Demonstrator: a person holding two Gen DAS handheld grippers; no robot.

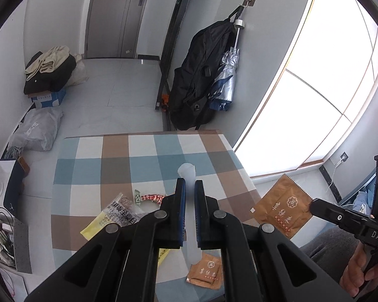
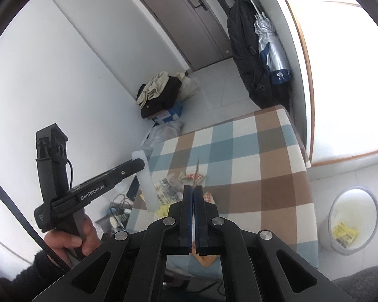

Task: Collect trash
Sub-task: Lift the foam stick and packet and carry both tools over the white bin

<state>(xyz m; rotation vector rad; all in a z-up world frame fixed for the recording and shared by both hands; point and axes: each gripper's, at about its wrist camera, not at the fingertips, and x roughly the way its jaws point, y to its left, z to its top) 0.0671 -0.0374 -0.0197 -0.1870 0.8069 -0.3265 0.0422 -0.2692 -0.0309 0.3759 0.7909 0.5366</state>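
While the left hand-held gripper (image 1: 188, 188) is clamped on a white translucent plastic sleeve (image 1: 189, 173), the sleeve stands up past the fingertips and runs back down between the blue pads. From the right wrist view the same sleeve (image 2: 148, 188) hangs well clear of the desk (image 2: 264, 166), off its left edge.

The right hand-held gripper (image 2: 194, 191) is closed on a large brown packet (image 1: 284, 206), seen edge-on as a thin serrated strip (image 2: 197, 173) rising between its fingertips. In the left wrist view this packet is held off the right side of the desk, beside the left hand-held gripper.

Below the left hand-held gripper, on the checked cloth of the desk, lie:
- a small brown packet (image 1: 206, 274), just right of and beneath the fingers;
- a yellow wrapper (image 1: 98, 225) and a clear printed wrapper (image 1: 123, 210), to the left;
- a red-and-white patterned candy wrapper (image 1: 151, 198), just left of the fingertips.

To the right of the right hand-held gripper, on the floor beside the desk, stands a white bin (image 2: 352, 222) with a yellow wrapper inside (image 2: 345, 234).

A bare hand (image 2: 70, 239) grips the handle of the left unit.
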